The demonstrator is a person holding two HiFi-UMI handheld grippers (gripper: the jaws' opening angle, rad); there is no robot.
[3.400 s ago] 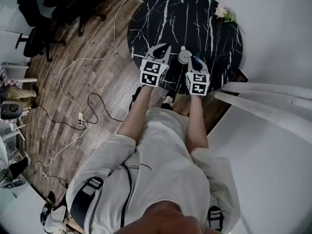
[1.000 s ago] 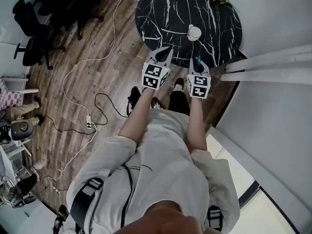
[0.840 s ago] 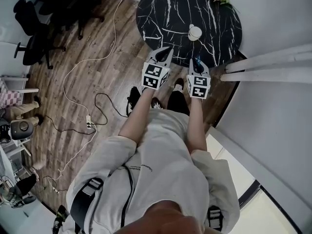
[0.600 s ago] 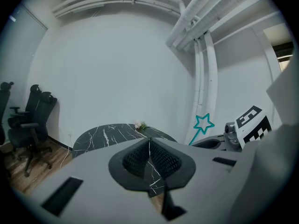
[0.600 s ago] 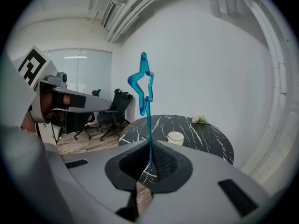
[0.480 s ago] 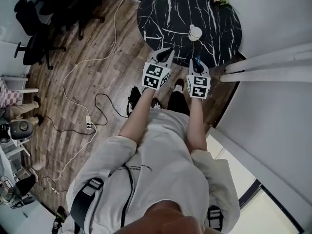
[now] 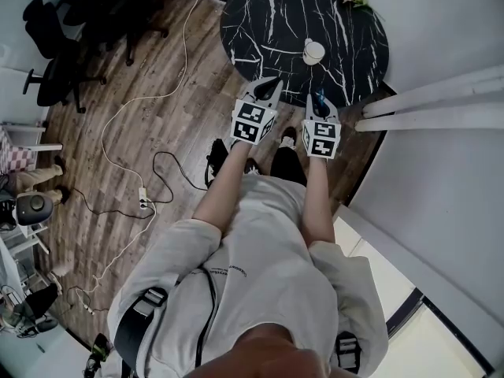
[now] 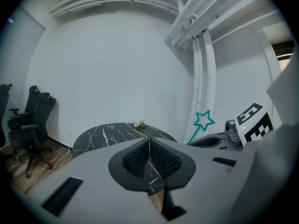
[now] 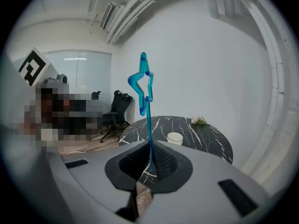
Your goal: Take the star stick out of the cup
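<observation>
Standing back from the worktop (image 7: 260,22) now, unlike a few seconds ago: then leaning in over its near side with the right claw (image 7: 317,101) right at the cup (image 7: 313,51), now withdrawn to about the near edge, partly over the wood floor (image 7: 157,93), and well apart from the cup. Gripping the stick (image 9: 149,125) in the right claw, with jaws closed on the lower shaft and the star end up, clear of everything. Catching the same teal star off to the right in the left gripper view too, high and free. Keeping the left claw (image 8: 149,154) pressed shut on nothing, with only a thin seam between its pads. Leaving the cup upright toward the middle of the worktop, pale, with no stick rising from it; too small in the head view to see inside. Barely shifting over the last second, save for a slight drift of both claws. Judging by all this: removal done, with the stick out and in hand and the cup undisturbed. Remaining, at most, to set the stick down or just hold it, with no more asked by the task sentence. Worth minding, as a guess: a thin shaft pinched low, likely to swing or slip under a quick tilt.
</observation>
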